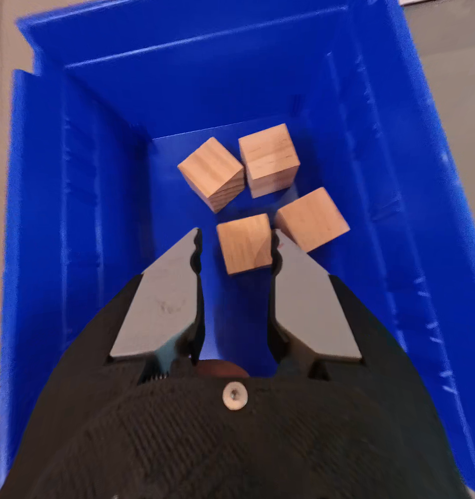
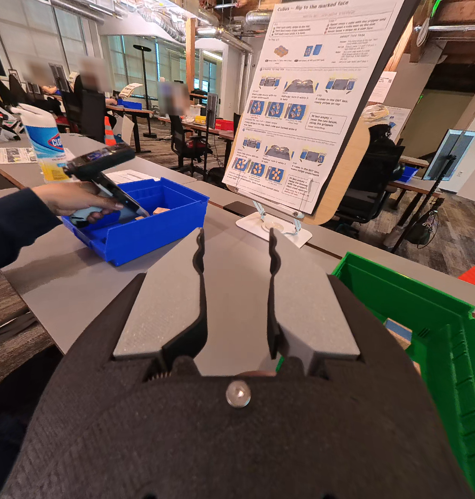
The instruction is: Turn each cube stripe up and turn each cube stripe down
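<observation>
Open-plan office/workshop. Grey tabletop (image 2: 69,291) w/ wood edge in foreground; more long desks (image 2: 128,109) behind, black office chairs (image 2: 189,145) alongside. Carpet floor (image 2: 433,243) in grey-brown plank pattern. Tall windows (image 2: 139,64) along far wall, daylight coming in. Ceiling exposed: silver ducts (image 2: 258,19), wooden beams (image 2: 455,13). Wooden post (image 2: 190,51) mid-room, black floor lamp (image 2: 144,81) nr it. Orange cone (image 2: 109,132) behind nearest desk. Seated people at far desks, blurred. Monitor on stand (image 2: 447,154) at right.
</observation>
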`<state>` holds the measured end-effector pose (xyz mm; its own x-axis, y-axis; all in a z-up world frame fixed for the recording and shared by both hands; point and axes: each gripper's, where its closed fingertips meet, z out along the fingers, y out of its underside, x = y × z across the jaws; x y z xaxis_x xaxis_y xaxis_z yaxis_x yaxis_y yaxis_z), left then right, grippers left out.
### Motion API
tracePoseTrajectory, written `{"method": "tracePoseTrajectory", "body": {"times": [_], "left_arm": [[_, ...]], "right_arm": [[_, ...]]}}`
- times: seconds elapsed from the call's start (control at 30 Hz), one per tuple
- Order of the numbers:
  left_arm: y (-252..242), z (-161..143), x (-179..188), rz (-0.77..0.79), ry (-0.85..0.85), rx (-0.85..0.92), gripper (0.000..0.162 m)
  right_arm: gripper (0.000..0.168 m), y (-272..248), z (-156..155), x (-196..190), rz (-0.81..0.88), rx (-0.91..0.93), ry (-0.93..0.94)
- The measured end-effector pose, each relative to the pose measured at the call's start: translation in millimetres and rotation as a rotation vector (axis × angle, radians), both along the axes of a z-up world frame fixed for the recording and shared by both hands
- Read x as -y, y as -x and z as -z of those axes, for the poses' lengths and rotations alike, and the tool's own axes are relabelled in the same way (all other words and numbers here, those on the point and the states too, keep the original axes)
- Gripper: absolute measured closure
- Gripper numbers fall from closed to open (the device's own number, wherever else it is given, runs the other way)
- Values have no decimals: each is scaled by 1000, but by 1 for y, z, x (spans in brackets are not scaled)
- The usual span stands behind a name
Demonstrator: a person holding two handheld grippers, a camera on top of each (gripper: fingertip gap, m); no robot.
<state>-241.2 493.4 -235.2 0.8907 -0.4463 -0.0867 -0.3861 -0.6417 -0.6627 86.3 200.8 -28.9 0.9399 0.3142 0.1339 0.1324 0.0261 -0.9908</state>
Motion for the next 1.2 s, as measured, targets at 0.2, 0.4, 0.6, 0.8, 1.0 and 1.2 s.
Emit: {"method": "tracePoseTrajectory", "body": {"times": [0.2, 0.4, 0.6, 0.8, 1.0, 1.2], "left_arm": [[-14, 13, 0, 5, 31, -24, 107], [-15, 16, 0, -1, 35, -62, 109], [-10, 29, -1, -14, 109, -87, 109], [-9, 34, 0, -18, 159, -60, 106], [-11, 42, 2, -4, 209, -69, 111], [-5, 24, -7, -10, 90, -51, 114]], "right_arm": [[123, -4, -4, 4, -5, -19, -7], [123, -4, -5, 5, 8, 0, -11], [123, -3, -5, 7, 4, 5, -10], [123, -3, -7, 8, 3, 2, -19], [123, -1, -3, 5, 6, 16, -6], [123, -1, -3, 6, 5, 16, -7]]}}
